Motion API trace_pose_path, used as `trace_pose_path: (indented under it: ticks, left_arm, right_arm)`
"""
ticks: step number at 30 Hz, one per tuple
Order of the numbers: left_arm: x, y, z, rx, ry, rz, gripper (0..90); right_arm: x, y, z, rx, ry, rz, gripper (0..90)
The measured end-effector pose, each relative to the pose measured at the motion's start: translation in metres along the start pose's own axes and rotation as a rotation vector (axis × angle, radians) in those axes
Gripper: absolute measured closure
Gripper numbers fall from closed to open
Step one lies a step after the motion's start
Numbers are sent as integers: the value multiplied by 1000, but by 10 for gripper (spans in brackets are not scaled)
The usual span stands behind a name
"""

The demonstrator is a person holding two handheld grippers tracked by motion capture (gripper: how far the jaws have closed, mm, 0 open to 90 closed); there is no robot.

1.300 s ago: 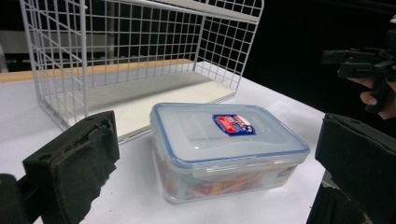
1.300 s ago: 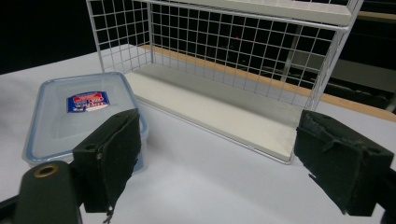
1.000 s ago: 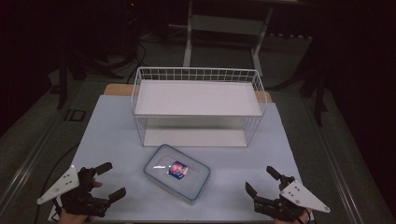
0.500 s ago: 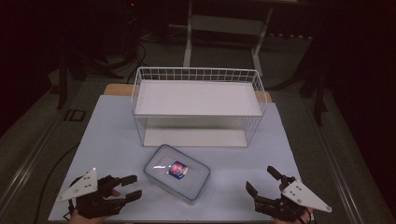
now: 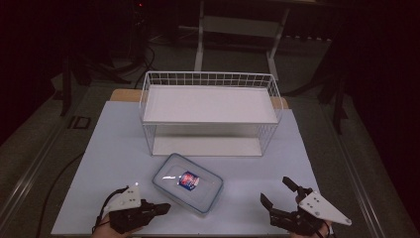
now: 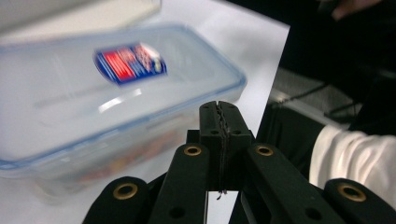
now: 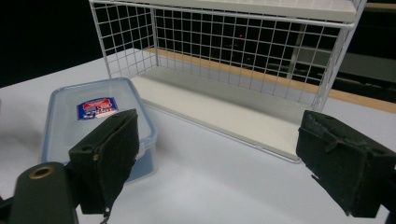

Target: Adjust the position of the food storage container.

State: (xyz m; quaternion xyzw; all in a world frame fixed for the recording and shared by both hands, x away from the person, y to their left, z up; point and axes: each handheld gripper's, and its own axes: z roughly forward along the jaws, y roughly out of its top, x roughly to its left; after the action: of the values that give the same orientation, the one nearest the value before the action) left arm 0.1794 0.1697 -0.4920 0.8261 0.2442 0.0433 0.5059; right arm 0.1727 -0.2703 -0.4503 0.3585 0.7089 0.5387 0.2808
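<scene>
**Lidded box waits near the table's front edge**

Dark surroundings frame a pale table (image 5: 114, 148) with a white wire rack (image 5: 210, 111) standing at its far middle, two shelves stacked. Nearer, just in front of the rack, lies a clear plastic container (image 5: 187, 182) with a blue-rimmed lid, angled on the surface. Its lid carries a red-and-blue label (image 5: 188, 180); the writing is too blurred to read. The left gripper (image 5: 163, 208) sits at the near left, its tips just beside the container's left end. Its jaws have just been closing and now meet flat together with nothing between them, as the left gripper view shows. The right gripper (image 5: 277, 192) rests at the near right, apart from the container, jaws spread wide and empty.
</scene>
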Motion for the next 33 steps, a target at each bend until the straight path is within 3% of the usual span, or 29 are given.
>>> trace_pose_path:
  ticks: [5,13,20,33]
  left_arm:
    - [-5,-2,23,81,1,29,888]
    - [-6,0,49,157,-11,61,889]
    - [-5,4,65,187,10,74,889]
    - [-5,16,91,195,13,61,888]
  right_arm:
    - [0,0,0,0,0,-3,129]
    - [-1,0,0,7,6,2,130]
    - [-1,-1,0,9,8,4,130]
    - [1,0,0,11,18,-6,132]
